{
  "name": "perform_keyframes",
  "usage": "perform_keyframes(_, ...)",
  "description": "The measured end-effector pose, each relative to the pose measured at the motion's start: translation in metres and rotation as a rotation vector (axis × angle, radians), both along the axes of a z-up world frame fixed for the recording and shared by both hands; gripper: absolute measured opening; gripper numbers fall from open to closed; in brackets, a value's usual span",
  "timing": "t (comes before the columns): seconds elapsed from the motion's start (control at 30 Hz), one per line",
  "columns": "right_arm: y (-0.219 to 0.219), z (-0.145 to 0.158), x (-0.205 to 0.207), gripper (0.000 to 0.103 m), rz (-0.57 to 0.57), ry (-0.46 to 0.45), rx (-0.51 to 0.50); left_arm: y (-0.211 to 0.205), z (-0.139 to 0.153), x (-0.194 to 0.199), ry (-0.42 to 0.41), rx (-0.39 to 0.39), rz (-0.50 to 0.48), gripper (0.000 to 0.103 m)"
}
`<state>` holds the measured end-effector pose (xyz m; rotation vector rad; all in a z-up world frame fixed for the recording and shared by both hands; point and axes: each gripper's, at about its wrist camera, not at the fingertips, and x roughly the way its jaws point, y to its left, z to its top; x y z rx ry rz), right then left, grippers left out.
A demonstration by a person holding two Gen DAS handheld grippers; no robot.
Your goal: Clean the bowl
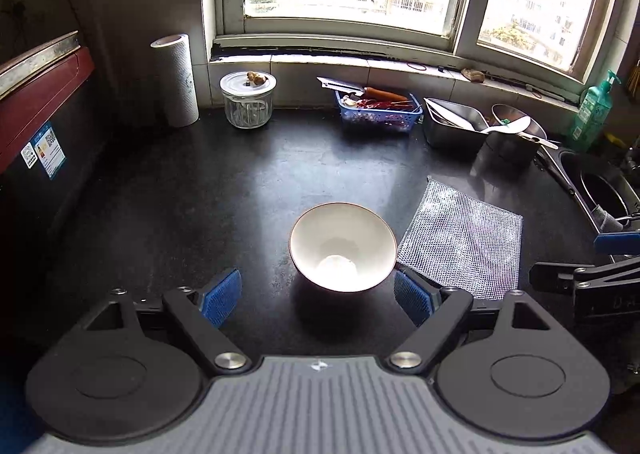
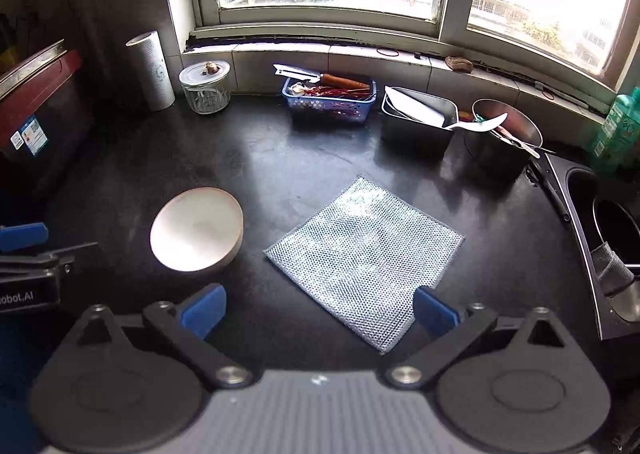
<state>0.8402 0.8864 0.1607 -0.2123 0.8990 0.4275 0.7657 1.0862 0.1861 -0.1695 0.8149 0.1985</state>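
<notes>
Bowl (image 1: 343,248) is seen upright on the dark bench (image 1: 224,189), framed between the wide, empty left tongs (image 1: 318,298), while the cloth (image 2: 366,258), cut off there, is shown whole and flat only beneath the wide, empty right tongs (image 2: 319,312). Bare bench is left behind both; the sink (image 2: 592,221) bounds the right edge.

White bowl (image 1: 342,248), silvery mesh-patterned cloth (image 2: 366,254) — black counter (image 2: 280,157), blue-padded tongs (image 2: 320,310).

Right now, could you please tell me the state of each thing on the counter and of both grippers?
bowl: upright, empty, not held
mesh cloth: spread flat beside the bowl
glass jar: lid on
left hand-held gripper: open, empty
right hand-held gripper: open, empty
</notes>
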Motion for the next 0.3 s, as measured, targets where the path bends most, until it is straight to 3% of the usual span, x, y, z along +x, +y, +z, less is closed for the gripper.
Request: perform_keyframes(0.3,0.003,0.013,-0.019,0.1,-0.021,-0.046,0.017,-0.002,0.012,-0.009,-0.066,0.025,-0.014,0.084)
